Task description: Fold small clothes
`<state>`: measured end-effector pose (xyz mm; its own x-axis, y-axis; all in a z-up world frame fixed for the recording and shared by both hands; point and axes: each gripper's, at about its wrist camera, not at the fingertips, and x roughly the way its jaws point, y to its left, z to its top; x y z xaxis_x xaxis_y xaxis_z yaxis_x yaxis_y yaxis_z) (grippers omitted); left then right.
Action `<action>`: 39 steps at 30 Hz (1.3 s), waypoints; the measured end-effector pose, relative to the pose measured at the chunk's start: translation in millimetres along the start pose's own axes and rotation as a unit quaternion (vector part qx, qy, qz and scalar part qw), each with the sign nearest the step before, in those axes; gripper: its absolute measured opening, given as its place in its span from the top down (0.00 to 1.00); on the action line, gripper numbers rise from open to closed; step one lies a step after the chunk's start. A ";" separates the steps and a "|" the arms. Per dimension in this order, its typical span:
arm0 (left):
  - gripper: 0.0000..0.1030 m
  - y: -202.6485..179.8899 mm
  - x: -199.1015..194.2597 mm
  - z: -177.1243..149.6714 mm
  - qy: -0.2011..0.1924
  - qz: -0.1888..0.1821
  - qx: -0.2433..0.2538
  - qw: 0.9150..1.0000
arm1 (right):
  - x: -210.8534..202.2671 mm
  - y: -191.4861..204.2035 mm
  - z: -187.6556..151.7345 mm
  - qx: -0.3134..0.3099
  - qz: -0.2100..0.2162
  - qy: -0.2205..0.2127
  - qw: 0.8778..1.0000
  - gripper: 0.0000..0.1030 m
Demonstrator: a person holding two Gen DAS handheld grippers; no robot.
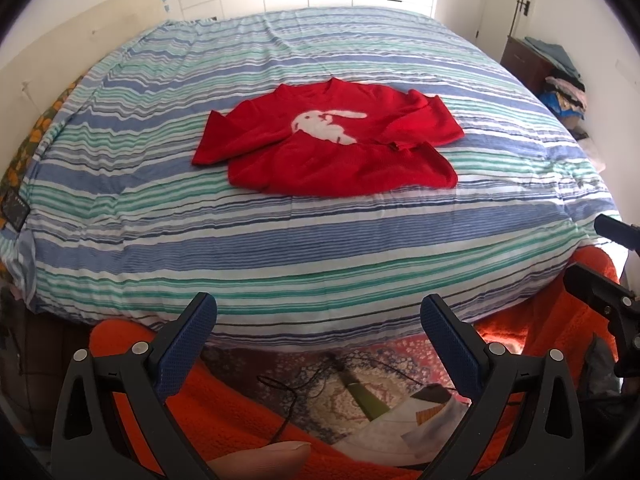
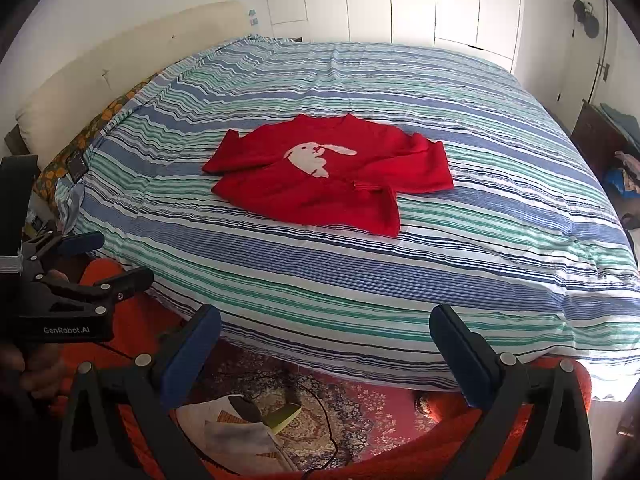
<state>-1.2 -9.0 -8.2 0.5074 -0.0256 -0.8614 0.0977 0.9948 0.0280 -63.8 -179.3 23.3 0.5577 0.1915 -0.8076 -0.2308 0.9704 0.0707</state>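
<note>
Both spread grippers, left gripper (image 1: 319,314) and right gripper (image 2: 325,326), face a fuzzy red sweater (image 1: 332,142) on striped bedding (image 1: 280,240).

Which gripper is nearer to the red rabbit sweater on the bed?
Left, probably and only slightly: the sweater looks a little larger from it. The left gripper and right gripper both hang open at the near bed edge, well short of it.
</note>
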 end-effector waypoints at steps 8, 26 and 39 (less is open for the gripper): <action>0.01 -1.7 -1.2 -0.1 -0.004 0.001 0.002 1.000 | 0.3 0.3 0.5 -0.001 -0.001 0.000 1.000 0.00; 0.01 -4.0 -1.2 0.7 -0.002 0.000 0.002 1.000 | 1.5 0.8 0.2 -0.001 0.000 0.001 1.000 0.00; 0.01 -4.7 -2.3 0.8 -0.004 0.001 0.004 1.000 | 3.3 2.7 -1.9 -0.004 -0.001 0.000 1.000 0.00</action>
<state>-2.1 -13.7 -6.0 0.5143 -0.0250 -0.8573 0.1045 0.9939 0.0337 -64.1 -176.3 19.8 0.5586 0.1890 -0.8076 -0.2350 0.9699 0.0644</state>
